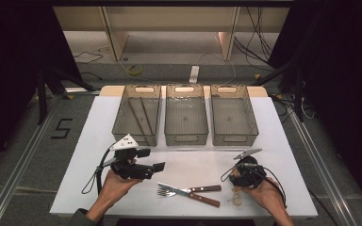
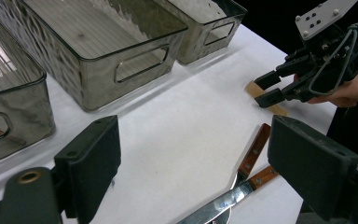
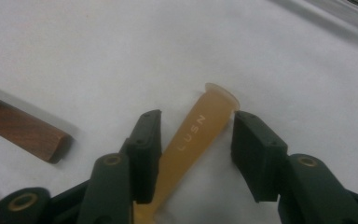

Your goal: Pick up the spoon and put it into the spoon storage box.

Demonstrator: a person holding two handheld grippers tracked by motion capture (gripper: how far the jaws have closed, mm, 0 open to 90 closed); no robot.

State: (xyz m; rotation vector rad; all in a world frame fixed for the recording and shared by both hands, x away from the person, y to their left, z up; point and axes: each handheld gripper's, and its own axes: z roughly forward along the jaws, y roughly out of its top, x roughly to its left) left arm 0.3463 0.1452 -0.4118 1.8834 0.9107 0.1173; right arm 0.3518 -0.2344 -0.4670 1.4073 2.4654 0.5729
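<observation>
- One pale amber plastic spoon (image 3: pixel 193 135) is lying flat on the white table (image 1: pixel 283 141), at the lower right of the high view, just under the right gripper (image 1: pixel 243 175).
- In the right gripper view its handle is running up the middle of the frame, letters moulded along it, with the flared end at the upper centre.
- Judging by the thin translucent plastic, it is looking light, fairly stiff and smooth, so it is likely sliding or tipping easily under a careless squeeze; it is hardly fragile.
- Taking hold across the narrow handle, roughly where the lettering sits, is seeming the best choice, since the flat sides give the pads something to press on.
- Right gripper: the jaws are standing partly open, one on each side of the handle, with gaps showing, so they are not yet pressing on it.
- Left gripper (image 2: pixel 193 172): the jaws are standing wide open above bare table, holding nothing, at the lower left of the high view.
- Nearby, a wooden-handled knife (image 1: pixel 191 189) and fork (image 1: pixel 188 195) are lying crossed at the bottom centre, well apart from the spoon.
- Three clear bins (image 1: pixel 185 136) are sitting across the upper middle.
</observation>
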